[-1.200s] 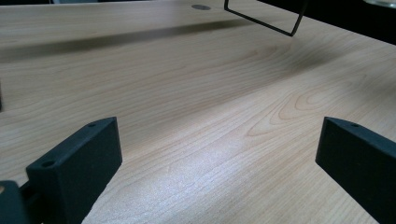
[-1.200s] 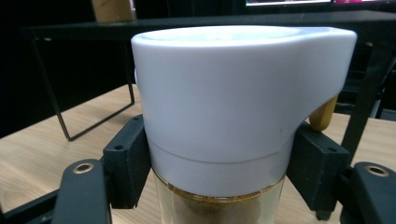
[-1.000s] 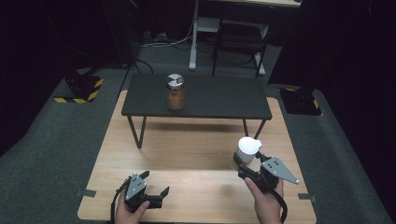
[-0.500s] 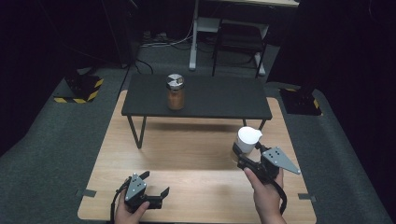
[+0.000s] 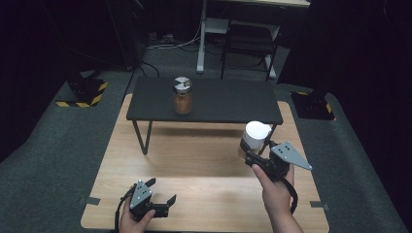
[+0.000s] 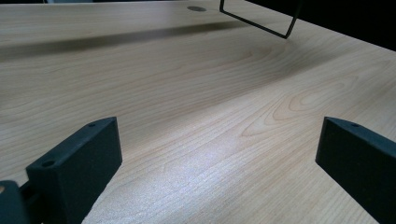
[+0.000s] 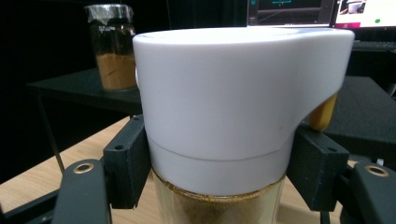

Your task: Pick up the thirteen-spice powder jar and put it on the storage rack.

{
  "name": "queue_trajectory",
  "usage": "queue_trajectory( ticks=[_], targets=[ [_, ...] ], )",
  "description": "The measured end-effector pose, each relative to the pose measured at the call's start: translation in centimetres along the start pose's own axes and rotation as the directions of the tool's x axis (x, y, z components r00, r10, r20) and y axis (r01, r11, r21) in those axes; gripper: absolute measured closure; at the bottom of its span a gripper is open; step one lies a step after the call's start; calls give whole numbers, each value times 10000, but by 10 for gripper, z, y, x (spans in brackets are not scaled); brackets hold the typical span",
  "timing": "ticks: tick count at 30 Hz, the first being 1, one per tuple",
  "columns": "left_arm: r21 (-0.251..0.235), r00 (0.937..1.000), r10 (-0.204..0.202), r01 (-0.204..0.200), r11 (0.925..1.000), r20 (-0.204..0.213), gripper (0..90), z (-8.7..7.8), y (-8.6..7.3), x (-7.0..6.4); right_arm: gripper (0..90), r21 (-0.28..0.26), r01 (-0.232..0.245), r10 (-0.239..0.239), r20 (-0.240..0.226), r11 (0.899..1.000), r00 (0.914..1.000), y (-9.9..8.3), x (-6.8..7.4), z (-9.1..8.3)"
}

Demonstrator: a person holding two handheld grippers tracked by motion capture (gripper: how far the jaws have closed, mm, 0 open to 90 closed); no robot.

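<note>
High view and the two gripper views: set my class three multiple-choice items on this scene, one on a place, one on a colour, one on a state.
1. Where does the jar with the silver lid stand?
A. on the black shelf
B. on the wooden table
C. on the floor

2. What colour is the cap of the jar held by the right tongs?
A. red
B. white
C. black

3. How do the left tongs stand?
A. shut on a jar
B. shut on nothing
C. open, holding nothing

Answers:
1. A, since the high view shows it upright on the raised black shelf.
2. B, since the right gripper view shows a white cap over a clear body with brown powder.
3. C, since the left gripper view shows the jaws wide apart over bare wood.
</note>
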State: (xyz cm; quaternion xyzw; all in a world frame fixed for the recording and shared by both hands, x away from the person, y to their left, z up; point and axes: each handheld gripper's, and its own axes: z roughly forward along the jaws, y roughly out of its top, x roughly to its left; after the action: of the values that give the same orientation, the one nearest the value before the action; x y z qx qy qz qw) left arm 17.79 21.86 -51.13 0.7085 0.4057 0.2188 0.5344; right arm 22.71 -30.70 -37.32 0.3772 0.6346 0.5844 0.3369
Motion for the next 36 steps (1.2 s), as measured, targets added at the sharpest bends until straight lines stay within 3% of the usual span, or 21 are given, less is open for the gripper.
queue_trajectory(
  ticks=[36],
  targets=[
    [-33, 9998, -113, 114, 9999, 156, 6, -1, -1, 3, 309, -294, 127, -115, 385, 9995, 9992, 44, -7, 44]
  ],
)
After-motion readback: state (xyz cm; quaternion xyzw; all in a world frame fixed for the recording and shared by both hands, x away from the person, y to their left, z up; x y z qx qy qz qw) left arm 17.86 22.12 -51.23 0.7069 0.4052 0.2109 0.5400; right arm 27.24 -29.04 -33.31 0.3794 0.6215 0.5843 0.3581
